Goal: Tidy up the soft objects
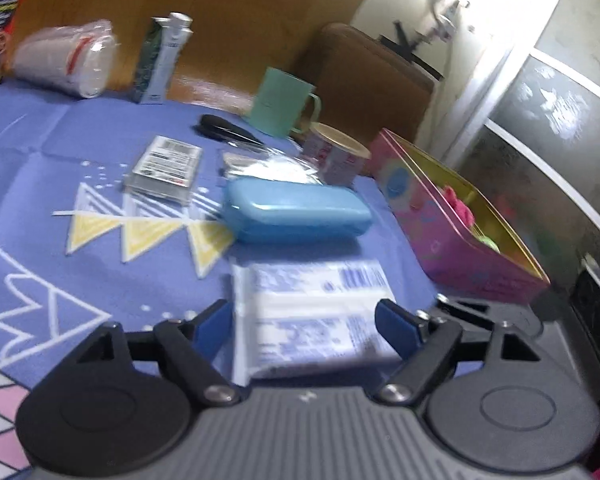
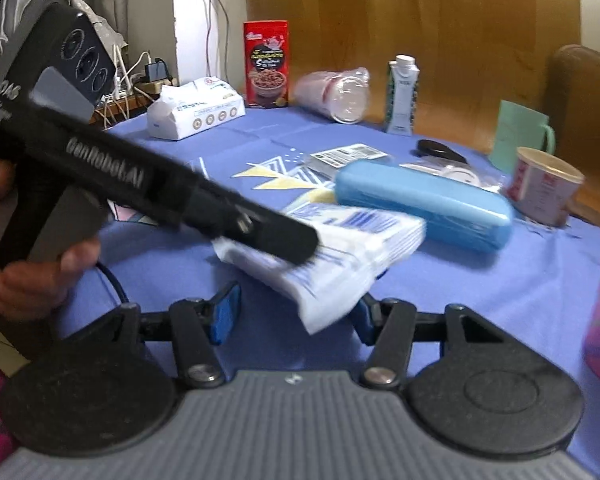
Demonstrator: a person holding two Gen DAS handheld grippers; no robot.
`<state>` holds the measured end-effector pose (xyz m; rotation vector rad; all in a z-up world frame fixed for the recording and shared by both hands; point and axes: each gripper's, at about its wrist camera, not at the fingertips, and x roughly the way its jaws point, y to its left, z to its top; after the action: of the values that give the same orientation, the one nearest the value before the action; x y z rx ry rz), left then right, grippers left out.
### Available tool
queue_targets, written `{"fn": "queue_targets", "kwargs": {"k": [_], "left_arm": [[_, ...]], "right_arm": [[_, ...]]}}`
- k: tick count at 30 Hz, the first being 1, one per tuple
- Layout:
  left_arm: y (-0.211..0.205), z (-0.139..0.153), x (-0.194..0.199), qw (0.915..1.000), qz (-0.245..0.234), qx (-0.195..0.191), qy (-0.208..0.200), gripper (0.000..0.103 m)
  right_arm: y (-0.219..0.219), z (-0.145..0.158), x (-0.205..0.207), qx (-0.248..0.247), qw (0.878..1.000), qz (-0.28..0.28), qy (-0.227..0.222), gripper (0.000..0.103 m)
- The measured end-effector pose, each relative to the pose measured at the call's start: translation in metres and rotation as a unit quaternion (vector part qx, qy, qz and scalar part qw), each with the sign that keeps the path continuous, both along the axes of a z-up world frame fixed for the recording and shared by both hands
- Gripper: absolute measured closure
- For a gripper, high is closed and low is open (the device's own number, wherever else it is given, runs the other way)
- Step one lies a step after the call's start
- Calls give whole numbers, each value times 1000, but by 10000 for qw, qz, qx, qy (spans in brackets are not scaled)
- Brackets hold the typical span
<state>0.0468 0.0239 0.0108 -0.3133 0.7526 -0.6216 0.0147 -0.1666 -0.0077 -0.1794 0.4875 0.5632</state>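
Note:
A white tissue pack with blue print [image 1: 312, 312] lies between the fingers of my left gripper [image 1: 306, 320], which is shut on it. In the right wrist view the same pack [image 2: 340, 256] is held tilted above the blue tablecloth by the black left gripper body [image 2: 152, 188]. My right gripper [image 2: 296, 316] is open and empty, just below and near the pack. A pink tin box [image 1: 452, 216] with soft items inside stands to the right of the pack. A larger white tissue pack [image 2: 196, 110] lies at the back left.
On the blue tablecloth [image 1: 100, 280] are a blue case [image 1: 296, 210], a card pack [image 1: 164, 168], a black clip [image 1: 224, 128], a green mug [image 1: 280, 100], a paper cup [image 1: 336, 156], a carton [image 1: 160, 60], stacked plastic cups [image 1: 64, 60] and a cereal box [image 2: 266, 64].

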Motion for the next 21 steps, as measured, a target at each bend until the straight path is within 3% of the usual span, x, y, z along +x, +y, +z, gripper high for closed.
{"fn": "queue_targets", "kwargs": {"k": [2, 5, 9, 10, 13, 15, 16, 17, 18, 19, 21], "left_arm": [[12, 1, 2, 9997, 180, -149, 106, 14], [23, 2, 3, 9988, 276, -330, 238, 14], [16, 3, 7, 9990, 162, -280, 307, 14], [11, 3, 9, 9993, 115, -206, 297, 15], [-11, -1, 15, 9995, -136, 19, 268, 30], [-22, -1, 13, 9996, -145, 212, 95, 37], [-27, 0, 13, 9994, -195, 263, 96, 39], [-28, 2, 12, 9994, -286, 123, 131, 39], [-27, 4, 13, 9987, -425, -144, 232, 40], [-27, 9, 14, 9973, -569, -363, 300, 46], [-37, 24, 12, 9978, -626, -238, 26, 49]], "right_arm": [[-4, 0, -2, -33, 10000, -14, 14, 42], [-12, 0, -6, -93, 9999, -59, -2, 35], [-24, 0, -9, -76, 9999, -91, -31, 30], [-26, 0, -8, -68, 9999, -74, -18, 30], [-24, -2, -5, -32, 10000, -46, 7, 30], [-18, -5, 0, 30, 10000, 5, 25, 38], [-15, -6, 1, 50, 10000, -50, -64, 50], [-13, -6, 3, 70, 9999, -67, -115, 64], [-12, -4, 4, 174, 9998, -17, -75, 68], [-12, -3, 5, 236, 9997, -64, -63, 82], [-13, 0, 2, 297, 9991, -120, -274, 87]]}}
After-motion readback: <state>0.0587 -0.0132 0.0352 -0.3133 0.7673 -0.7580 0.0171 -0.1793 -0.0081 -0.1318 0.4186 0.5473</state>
